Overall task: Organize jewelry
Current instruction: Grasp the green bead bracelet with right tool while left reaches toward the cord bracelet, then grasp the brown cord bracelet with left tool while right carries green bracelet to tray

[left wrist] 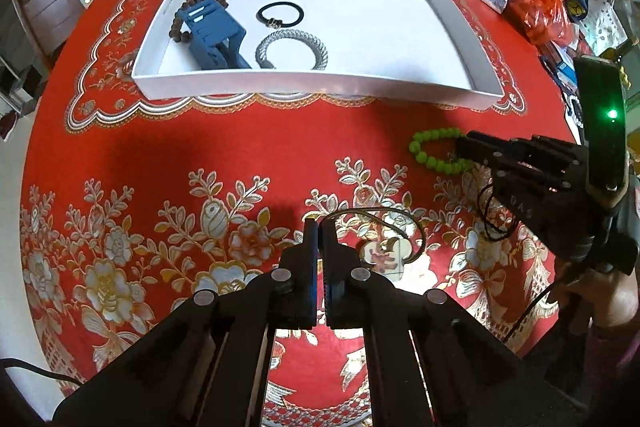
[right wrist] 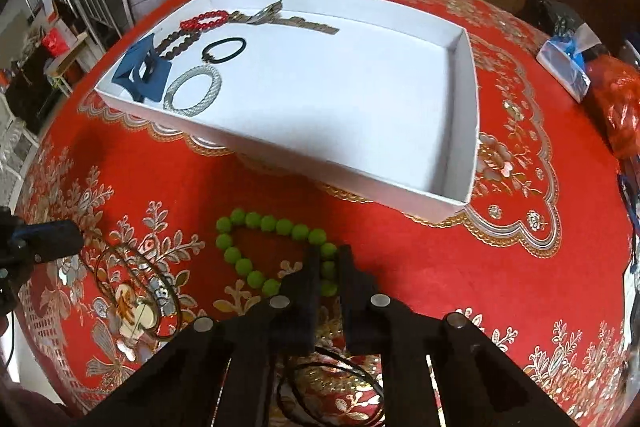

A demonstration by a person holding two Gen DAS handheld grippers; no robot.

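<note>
Red floral tablecloth (left wrist: 240,155) underlies right tongs (right wrist: 329,259) pinching the green bead bracelet (right wrist: 256,251); left tongs (left wrist: 320,227) nearly closed, empty.

Both wrist views face the white tray (left wrist: 312,81) (right wrist: 352,179) from nearby.

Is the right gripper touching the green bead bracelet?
Touching: in the right wrist view the right gripper fingers straddle the green bead bracelet, beads between them.

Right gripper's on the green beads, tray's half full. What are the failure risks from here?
1. The right gripper pinches only one edge of the green bead bracelet; the loop may swing or slip in transit.
2. The white tray has a raised near wall; dangling beads could catch it.
3. A thin necklace lies right by the left gripper, which could snag it.
</note>
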